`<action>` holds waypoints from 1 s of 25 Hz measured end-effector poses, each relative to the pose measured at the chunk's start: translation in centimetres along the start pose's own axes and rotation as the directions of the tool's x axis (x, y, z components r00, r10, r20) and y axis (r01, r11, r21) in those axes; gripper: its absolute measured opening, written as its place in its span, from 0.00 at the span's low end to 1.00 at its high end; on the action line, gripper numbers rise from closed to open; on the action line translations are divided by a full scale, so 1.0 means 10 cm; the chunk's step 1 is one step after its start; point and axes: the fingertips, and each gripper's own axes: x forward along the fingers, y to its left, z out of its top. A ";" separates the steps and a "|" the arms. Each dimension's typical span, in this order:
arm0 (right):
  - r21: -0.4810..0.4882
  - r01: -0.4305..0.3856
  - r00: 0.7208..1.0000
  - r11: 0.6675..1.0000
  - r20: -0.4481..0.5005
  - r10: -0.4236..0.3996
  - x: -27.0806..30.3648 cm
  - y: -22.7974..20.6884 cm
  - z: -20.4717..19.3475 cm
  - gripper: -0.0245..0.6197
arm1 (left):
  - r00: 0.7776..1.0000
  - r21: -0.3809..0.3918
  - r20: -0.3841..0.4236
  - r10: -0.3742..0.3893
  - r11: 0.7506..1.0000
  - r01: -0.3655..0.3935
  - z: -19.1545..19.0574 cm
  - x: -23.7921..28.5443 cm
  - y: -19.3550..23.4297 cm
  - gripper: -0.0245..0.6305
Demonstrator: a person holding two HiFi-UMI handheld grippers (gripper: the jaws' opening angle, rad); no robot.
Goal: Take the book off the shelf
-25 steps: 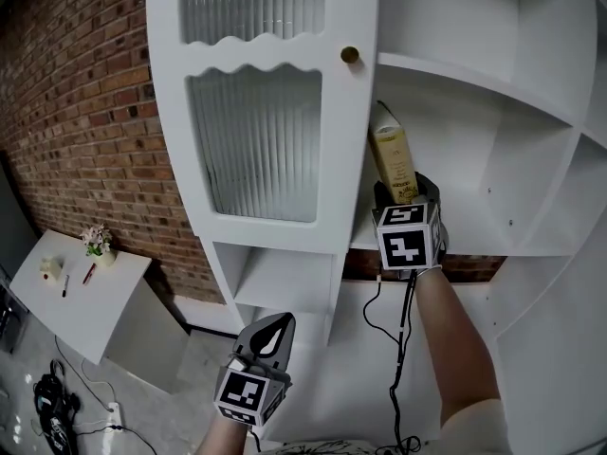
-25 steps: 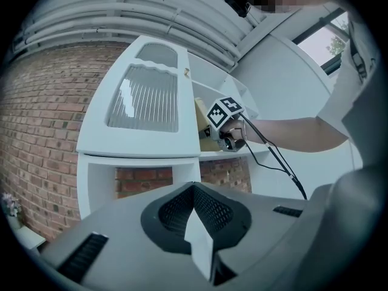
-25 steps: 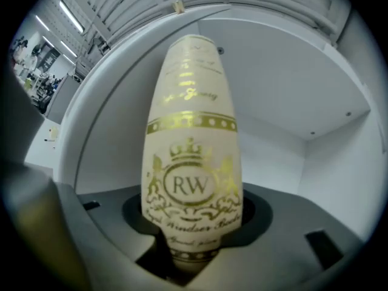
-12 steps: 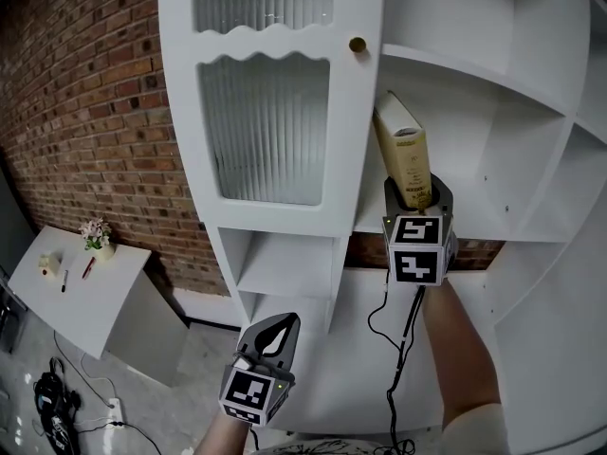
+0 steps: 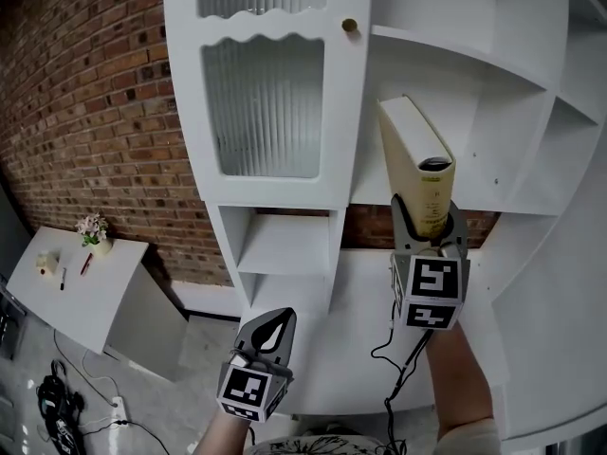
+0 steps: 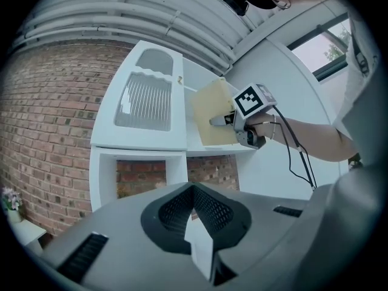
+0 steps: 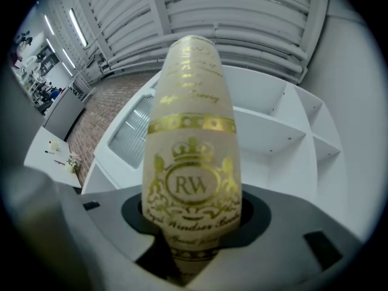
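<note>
Head view, and the right gripper is up high. The person's right forearm stretches almost straight upward from the bottom edge, wrist in line with the arm, and the marker cube faces the camera just below the jaws. Those jaws are clamped on the lower end of the book, one on each cover. The cream volume rises straight out of them, spine toward the camera, its top leaning a little to the left. Right gripper view confirms it: the gold-stamped spine fills the gap between the two jaws, pressed on both sides, and runs away upward beyond the tips.

Behind the book, past the jaws, sits the open compartment of the white shelf unit. The book is in front of that opening, and I can't tell whether it touches the shelf board. Left of the right jaws is the cabinet door with ribbed glass and a small knob, and further left again a brick wall.

Down low, the left gripper is held near the body, well below and to the left of the right jaws, pointing up at the cabinet. Left gripper view shows its jaws pressed together with nothing between them. Far beyond their tips the book and the other gripper show against the shelf, well apart from this one
</note>
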 end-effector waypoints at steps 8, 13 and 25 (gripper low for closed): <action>0.075 -0.072 0.997 0.995 -0.017 0.073 -0.59 0.32 -0.38 0.39 | 1.000 0.004 0.021 -0.006 1.000 0.006 -0.04 -0.18 -0.16 0.06; 0.182 -0.161 0.984 0.970 -0.042 0.171 -0.89 0.43 -0.75 0.39 | 0.999 0.025 0.044 0.003 1.000 -0.004 0.08 -0.16 -0.29 0.06; 0.235 -0.207 0.964 0.950 -0.116 0.239 -1.54 0.48 -1.56 0.39 | 0.999 0.018 0.042 0.035 0.999 -0.036 0.05 -0.16 -0.67 0.06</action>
